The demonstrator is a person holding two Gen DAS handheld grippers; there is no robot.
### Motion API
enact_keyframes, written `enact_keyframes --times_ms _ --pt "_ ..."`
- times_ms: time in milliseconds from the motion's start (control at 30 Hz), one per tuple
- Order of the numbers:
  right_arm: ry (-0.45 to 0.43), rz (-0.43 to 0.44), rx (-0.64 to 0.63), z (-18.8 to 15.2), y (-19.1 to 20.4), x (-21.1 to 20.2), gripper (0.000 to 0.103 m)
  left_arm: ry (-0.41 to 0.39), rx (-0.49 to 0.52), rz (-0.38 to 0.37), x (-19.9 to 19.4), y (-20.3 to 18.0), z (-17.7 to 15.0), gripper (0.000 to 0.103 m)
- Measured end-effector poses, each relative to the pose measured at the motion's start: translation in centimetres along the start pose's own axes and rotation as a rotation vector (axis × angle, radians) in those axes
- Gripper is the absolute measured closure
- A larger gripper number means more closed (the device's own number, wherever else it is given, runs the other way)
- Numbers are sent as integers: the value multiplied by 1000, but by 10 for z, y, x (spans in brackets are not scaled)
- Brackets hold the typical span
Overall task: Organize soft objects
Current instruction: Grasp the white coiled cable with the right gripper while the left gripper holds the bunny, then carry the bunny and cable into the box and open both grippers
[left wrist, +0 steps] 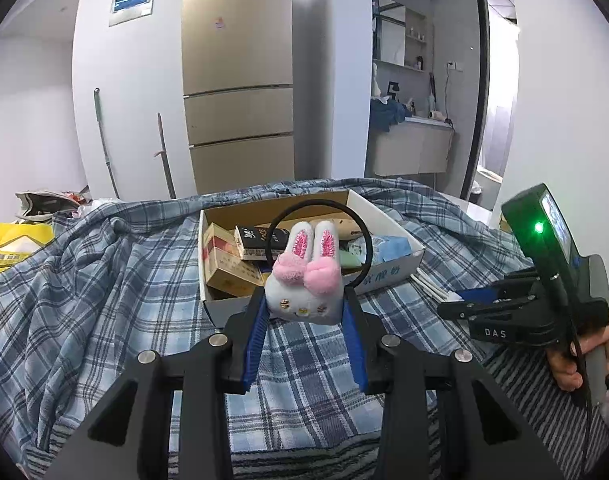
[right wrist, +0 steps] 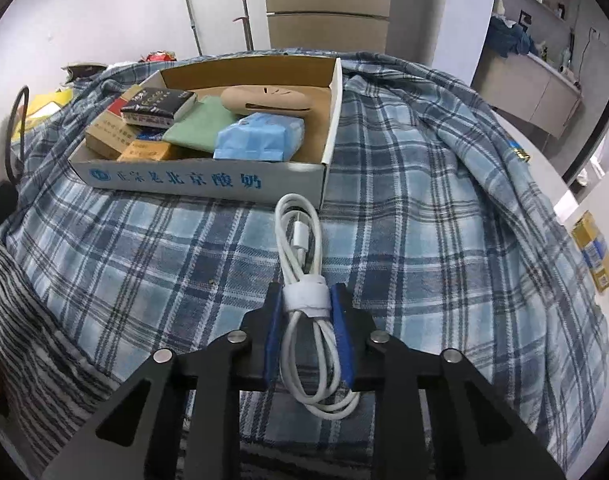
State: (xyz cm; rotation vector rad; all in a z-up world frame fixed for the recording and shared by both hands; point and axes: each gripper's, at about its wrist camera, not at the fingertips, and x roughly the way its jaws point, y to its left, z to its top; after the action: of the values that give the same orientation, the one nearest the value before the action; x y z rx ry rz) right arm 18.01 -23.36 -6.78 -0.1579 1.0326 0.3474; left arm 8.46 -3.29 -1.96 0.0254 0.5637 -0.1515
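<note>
Left wrist view: left gripper clamps rabbit plush.
Right gripper: clamps bundled white cable.
Right gripper housing: "DAS".
Box: Chinese lettering.

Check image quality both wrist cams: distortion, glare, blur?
Left wrist: strong fisheye curving, dark corner vignette; the green LED blooms; bunny hair tie sharp. Right wrist: same curving and vignette; white cable crisp; plaid cloth evenly lit, soft shadows.

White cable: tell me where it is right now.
In the right wrist view, the white cable lies on the plaid cloth just before the cardboard box, clamped in the right gripper.
</note>
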Motion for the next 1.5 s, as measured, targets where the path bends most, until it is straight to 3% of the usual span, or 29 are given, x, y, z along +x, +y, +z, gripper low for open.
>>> enact_keyframes --times_ms 200,533,700,900,1000,1100,1233,1400,1500 --pt "-43 10 20 -2 -6 -13 83 -10 -5 17 -4 4 4 65" --pt "-172 10 0 6 4 -84 83 -164 8 67 -54 19 33 65" --pt "-308 33 6 45 28 -127 83 -244 17 88 -51 18 70 65" --pt "-402 23 98 111 43 -142 83 -255 -53 77 -19 37 112 65" --pt "-445 12 139 134 43 -136 83 -271 -73 85 -3 44 118 65" --pt "-447 4 202 146 41 -116 83 -231 -78 80 17 49 111 64" --pt "-364 71 196 145 42 -64 83 -157 -47 107 45 57 92 64" --pt "-272 63 63 132 57 -11 83 -69 -76 74 69 63 80 64" --pt "-208 74 54 129 61 11 83 -21 -96 67 81 69 72 64"
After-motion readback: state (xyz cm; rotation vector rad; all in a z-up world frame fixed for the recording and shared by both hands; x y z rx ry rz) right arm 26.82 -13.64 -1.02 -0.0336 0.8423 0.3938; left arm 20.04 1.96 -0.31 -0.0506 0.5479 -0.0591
